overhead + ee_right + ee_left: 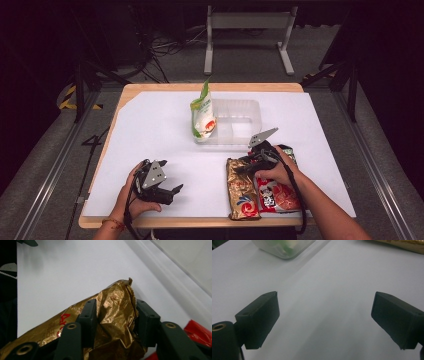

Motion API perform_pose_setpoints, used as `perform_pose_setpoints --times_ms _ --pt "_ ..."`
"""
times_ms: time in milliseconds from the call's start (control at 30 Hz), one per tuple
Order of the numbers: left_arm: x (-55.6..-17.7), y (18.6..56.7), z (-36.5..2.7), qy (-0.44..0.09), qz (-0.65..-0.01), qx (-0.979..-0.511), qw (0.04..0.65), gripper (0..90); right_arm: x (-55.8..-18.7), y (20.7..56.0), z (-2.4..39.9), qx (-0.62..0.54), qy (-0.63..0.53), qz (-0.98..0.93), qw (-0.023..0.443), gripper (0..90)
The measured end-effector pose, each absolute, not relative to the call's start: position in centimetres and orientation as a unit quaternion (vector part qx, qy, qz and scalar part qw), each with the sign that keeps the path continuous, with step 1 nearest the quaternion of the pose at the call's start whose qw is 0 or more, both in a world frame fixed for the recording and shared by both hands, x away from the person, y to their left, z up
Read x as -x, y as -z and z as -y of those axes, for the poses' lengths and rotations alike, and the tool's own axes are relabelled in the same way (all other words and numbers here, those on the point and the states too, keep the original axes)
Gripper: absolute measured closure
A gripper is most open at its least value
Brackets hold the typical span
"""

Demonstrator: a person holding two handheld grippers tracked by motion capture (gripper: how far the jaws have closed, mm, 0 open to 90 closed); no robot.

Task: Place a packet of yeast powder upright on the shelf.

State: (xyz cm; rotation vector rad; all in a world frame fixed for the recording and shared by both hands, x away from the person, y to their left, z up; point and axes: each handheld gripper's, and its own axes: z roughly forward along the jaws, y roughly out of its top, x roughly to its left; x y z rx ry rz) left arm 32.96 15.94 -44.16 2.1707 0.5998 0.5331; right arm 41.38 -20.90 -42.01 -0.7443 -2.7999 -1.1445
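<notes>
Right gripper view: fingers (112,315) pinching gold packet (112,307); left gripper's fingers (325,320) spread

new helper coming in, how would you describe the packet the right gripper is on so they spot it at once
On the white table, look at the near right edge, where two snack packets lie side by side. It is the left one, a crinkled gold foil packet pinched by the right gripper; its neighbour is the red packet.

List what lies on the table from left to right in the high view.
Left gripper → green-and-white pouch → gold packet → red packet.
</notes>
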Motion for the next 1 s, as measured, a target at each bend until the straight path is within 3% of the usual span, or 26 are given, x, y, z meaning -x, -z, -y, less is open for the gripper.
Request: perform_pose_setpoints --times_ms 133,367,667,1000 --pt "-33.0 44.3 -15.9 -0.208 -0.236 -0.861 0.400 8.8 -41.1 41.7 21.1 0.230 0.367 0.901 0.003 72.3" --pt "-33.2 44.2 -16.1 -0.209 -0.240 -0.858 0.404 9.1 -40.3 40.5 21.5 0.213 0.381 0.899 -0.019 85.2" --pt "-33.2 44.2 -16.1 -0.207 -0.243 -0.856 0.407 9.2 -39.2 37.6 22.1 0.208 0.420 0.883 -0.042 88.3" --pt "-33.1 43.8 -16.4 -0.207 -0.246 -0.849 0.419 9.0 -37.8 33.6 22.5 0.218 0.453 0.859 -0.097 89.0"
